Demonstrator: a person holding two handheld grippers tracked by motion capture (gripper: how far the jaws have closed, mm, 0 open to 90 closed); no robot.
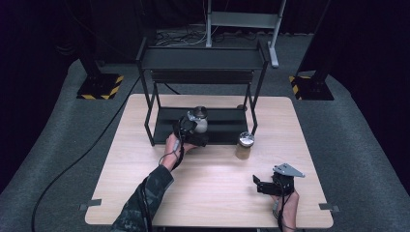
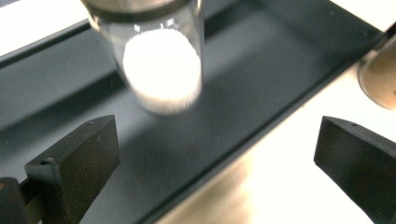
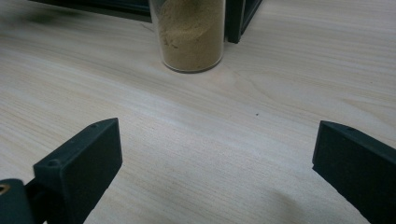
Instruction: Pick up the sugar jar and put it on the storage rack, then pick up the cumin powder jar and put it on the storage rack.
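A glass jar of white powder (image 1: 200, 121) with a metal lid stands on the black bottom shelf (image 1: 227, 126) of a two-level rack. My left gripper (image 1: 193, 131) is just in front of it. In the left gripper view the jar (image 2: 161, 70) stands a little beyond the gripper (image 2: 217, 154), whose jaws are wide open and hold nothing. A jar of brown powder (image 1: 244, 145) stands on the table by the rack's front right leg. My right gripper (image 1: 263, 186) rests low near the table's front right. In the right gripper view it (image 3: 217, 154) is open, facing the brown jar (image 3: 190, 32).
The black rack's top shelf (image 1: 203, 58) overhangs the bottom shelf, and its legs (image 3: 236, 18) flank the brown jar. The wooden table (image 1: 212, 193) has bare surface between the two hands. Cables trail from both grippers.
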